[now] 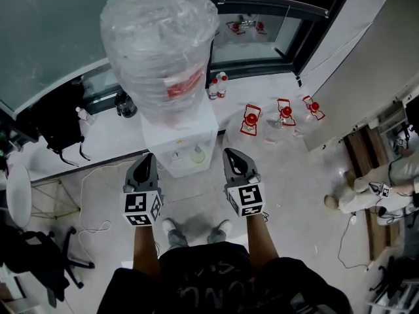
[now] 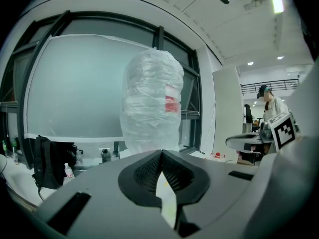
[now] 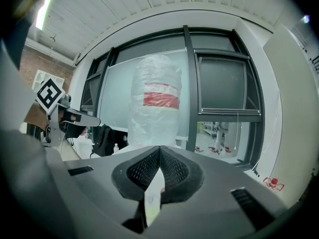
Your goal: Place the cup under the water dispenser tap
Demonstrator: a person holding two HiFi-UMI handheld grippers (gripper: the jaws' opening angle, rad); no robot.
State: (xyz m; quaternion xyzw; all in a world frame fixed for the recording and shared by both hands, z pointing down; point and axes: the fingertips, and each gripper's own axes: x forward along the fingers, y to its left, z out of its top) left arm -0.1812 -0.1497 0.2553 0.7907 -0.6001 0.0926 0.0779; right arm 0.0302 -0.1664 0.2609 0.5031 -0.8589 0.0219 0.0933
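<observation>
Both the left gripper (image 1: 147, 159) and right gripper (image 1: 231, 154) are hovering near the water dispenser (image 1: 180, 135), jaws pressed together on nothing, while a pale cup (image 1: 198, 154) is sitting in its tap recess (exactly under the spout? can't tell), so I'm thinking slow, level hands around it.

No word, number or brand can be read anywhere in the room from here. Water bottle (image 1: 160, 51): one red label band (image 1: 184, 85) under clear plastic wrap, its print too blurred to make out; dark shirt (image 1: 216, 277): pale lettering across it, illegible. Left cube (image 1: 142, 208), on the left gripper (image 1: 148, 158), and right cube (image 1: 247, 199), on the right gripper (image 1: 231, 153): black-and-white square code patterns on their faces, with no letters or digits among them.
</observation>
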